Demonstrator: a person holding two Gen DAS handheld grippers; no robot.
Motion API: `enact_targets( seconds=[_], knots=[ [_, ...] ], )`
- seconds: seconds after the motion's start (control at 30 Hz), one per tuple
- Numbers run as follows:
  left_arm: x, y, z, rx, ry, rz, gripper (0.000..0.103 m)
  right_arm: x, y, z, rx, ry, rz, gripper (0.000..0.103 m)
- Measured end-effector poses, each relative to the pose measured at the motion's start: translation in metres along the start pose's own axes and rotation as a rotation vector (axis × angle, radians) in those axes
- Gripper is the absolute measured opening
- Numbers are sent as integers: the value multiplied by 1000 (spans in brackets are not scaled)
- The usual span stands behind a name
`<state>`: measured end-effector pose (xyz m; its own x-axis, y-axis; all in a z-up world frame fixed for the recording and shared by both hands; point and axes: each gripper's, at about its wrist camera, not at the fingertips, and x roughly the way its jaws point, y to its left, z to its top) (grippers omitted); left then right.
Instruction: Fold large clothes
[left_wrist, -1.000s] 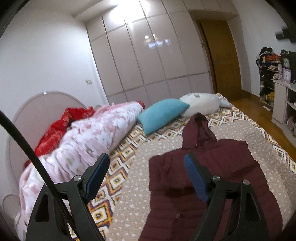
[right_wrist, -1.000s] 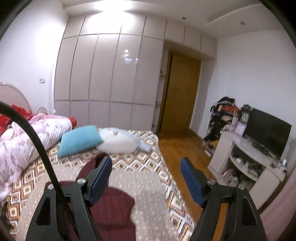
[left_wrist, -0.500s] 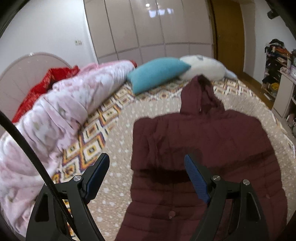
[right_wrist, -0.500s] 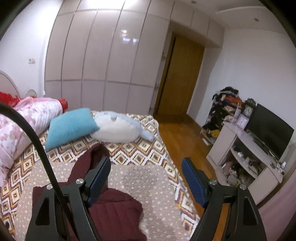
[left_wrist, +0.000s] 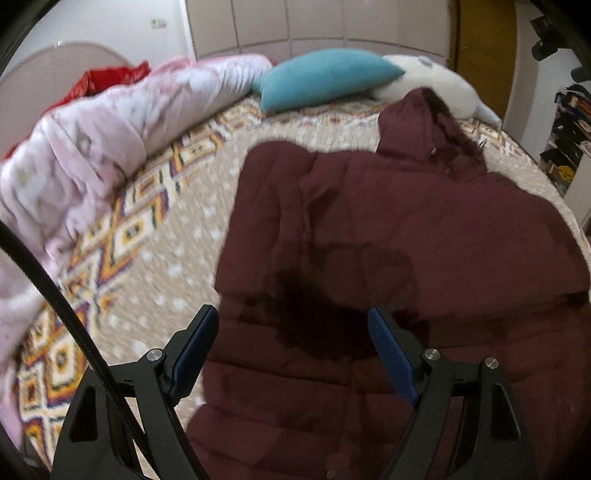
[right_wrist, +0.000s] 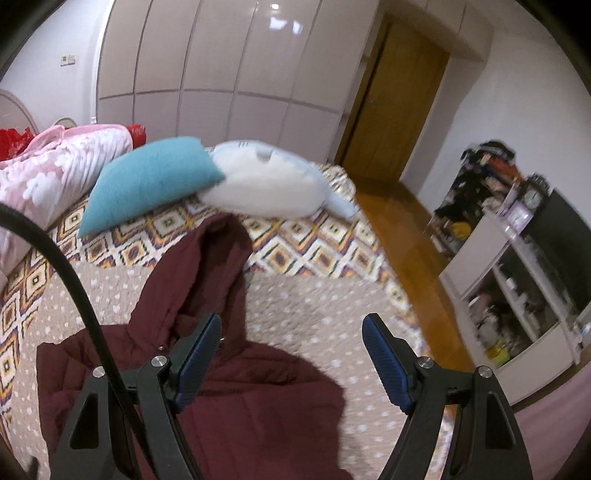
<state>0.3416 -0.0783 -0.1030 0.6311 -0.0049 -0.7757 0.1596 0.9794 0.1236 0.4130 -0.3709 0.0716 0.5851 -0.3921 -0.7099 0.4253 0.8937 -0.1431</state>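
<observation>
A dark maroon quilted hooded jacket (left_wrist: 406, 236) lies spread flat on the bed, hood (left_wrist: 428, 122) toward the pillows. My left gripper (left_wrist: 291, 328) hovers above the jacket's left side, open, with nothing between its blue pads. In the right wrist view the jacket (right_wrist: 236, 398) fills the lower left, its hood (right_wrist: 207, 266) stretched upward. My right gripper (right_wrist: 291, 332) hangs open above the jacket's right shoulder edge and the dotted beige blanket (right_wrist: 325, 310), holding nothing.
A pink floral duvet (left_wrist: 92, 147) and red bedding (left_wrist: 107, 77) are heaped at the left. A teal pillow (left_wrist: 325, 81) and a white plush (right_wrist: 266, 184) lie at the bed's head. A wooden floor (right_wrist: 399, 229), a TV cabinet (right_wrist: 524, 295) and a cluttered rack (right_wrist: 476, 184) stand on the right.
Both grippers have come down toward the bed and tilted downward; the jacket now looms larger in both views. Their jaws stayed open and the jacket has not moved.
</observation>
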Motion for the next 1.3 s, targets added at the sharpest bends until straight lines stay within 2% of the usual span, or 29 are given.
enact_targets(
  seconds=[0.17,0.3,0.37,0.53,0.73,0.8,0.83,0.87,0.97,1.03,1.17,1.3],
  knots=[
    [33,-1,-16,13,13,33,82,59,27,-3,39,71,95,81],
    [40,0,-25,1,-37,37,85,109,57,-1,100,106,263,78],
    [42,-2,-27,6,-53,43,86,138,77,1,123,118,314,78],
    [44,7,-27,-29,-55,-7,86,194,109,12,167,136,341,78],
    [43,11,-29,-54,-65,-39,87,254,136,23,196,154,291,75],
    [43,10,-29,-51,-66,-34,87,269,141,25,186,179,296,57],
    [43,10,-29,-51,-66,-33,87,277,142,24,183,200,299,30],
    [43,10,-29,-51,-67,-34,87,281,142,24,190,212,317,12],
    [44,10,-29,-54,-64,-39,87,264,137,24,197,153,327,9],
    [44,10,-29,-55,-63,-42,88,238,133,26,175,121,337,8],
    [44,12,-28,-58,-61,-48,88,160,119,21,125,75,410,7],
    [44,12,-28,-60,-61,-50,88,70,105,-14,90,66,480,6]
  ],
)
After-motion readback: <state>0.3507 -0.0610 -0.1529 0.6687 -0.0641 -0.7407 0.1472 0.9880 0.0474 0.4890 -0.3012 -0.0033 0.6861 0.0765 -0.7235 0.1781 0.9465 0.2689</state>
